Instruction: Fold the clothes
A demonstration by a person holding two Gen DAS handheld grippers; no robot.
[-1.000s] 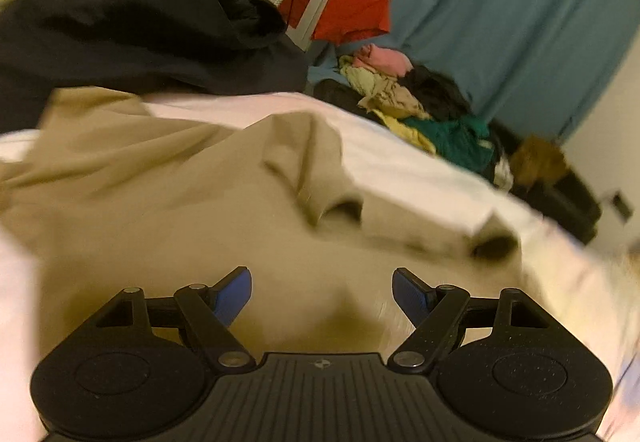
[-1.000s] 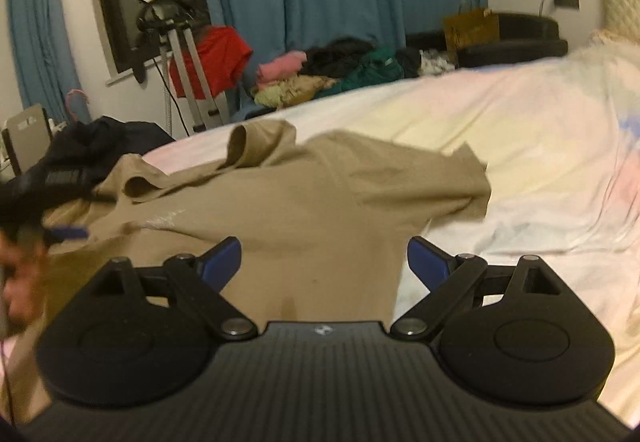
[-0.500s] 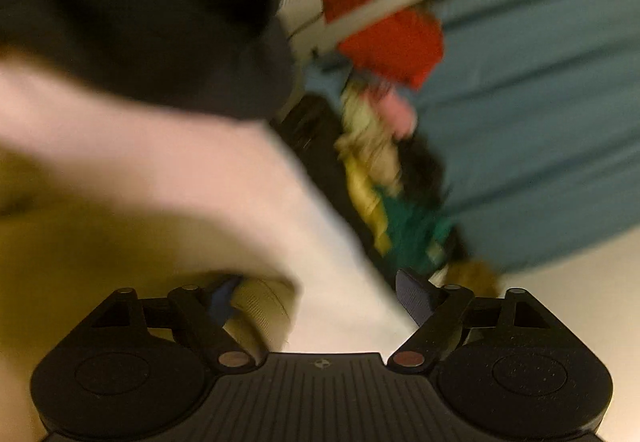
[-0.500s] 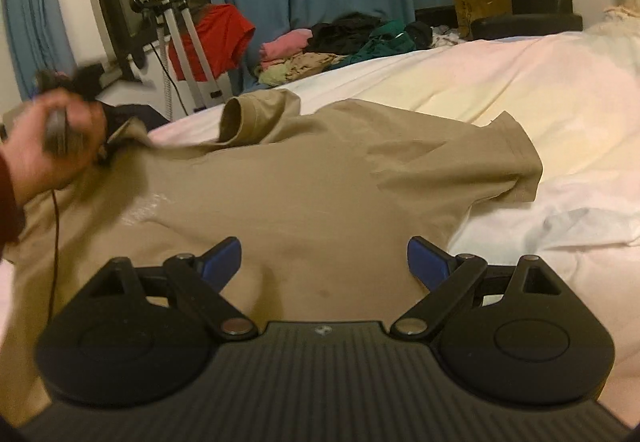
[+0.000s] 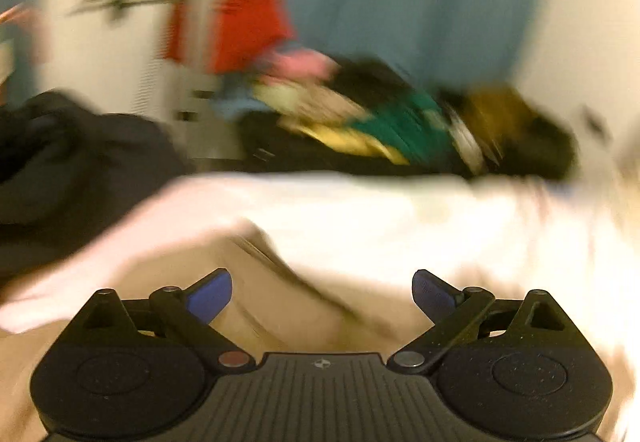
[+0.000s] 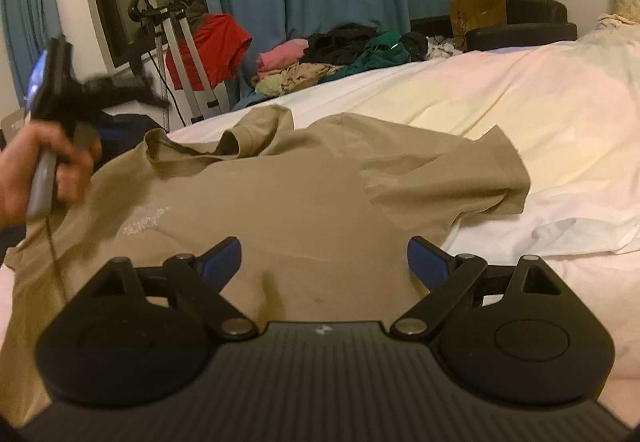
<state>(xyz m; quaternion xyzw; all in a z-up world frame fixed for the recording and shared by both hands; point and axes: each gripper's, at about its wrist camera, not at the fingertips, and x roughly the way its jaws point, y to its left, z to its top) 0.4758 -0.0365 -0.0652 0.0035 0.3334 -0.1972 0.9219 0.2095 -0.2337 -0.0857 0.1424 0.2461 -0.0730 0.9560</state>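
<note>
A: So, where do the tools stand? The right gripper (image 6: 324,262) has its blue pads spread wide with nothing between them, hovering just over the lower body of the tan T-shirt (image 6: 280,210).

B: And the left gripper (image 5: 322,292) is spread too, holding nothing. Its view is badly blurred, but the shirt's tan cloth sits right under the fingers, with the white bed sheet (image 5: 400,218) beyond at twelve o'clock.

A: From the right wrist view, the left hand (image 6: 44,170) is raised at nine o'clock, off the shirt. The garment lies mostly flat on the bed, collar rumpled at eleven o'clock, one sleeve out toward two o'clock.

B: I'd judge folding hasn't begun; this looks like laying out. Next calls for smoothing the collar, then each gripper pinching an edge.

A: Any containers?

B: Only a brown paper bag (image 6: 476,10) at one o'clock; its contents can't be seen. The clothes pile (image 6: 332,58) beside it lies loose, not in anything I can make out.
</note>
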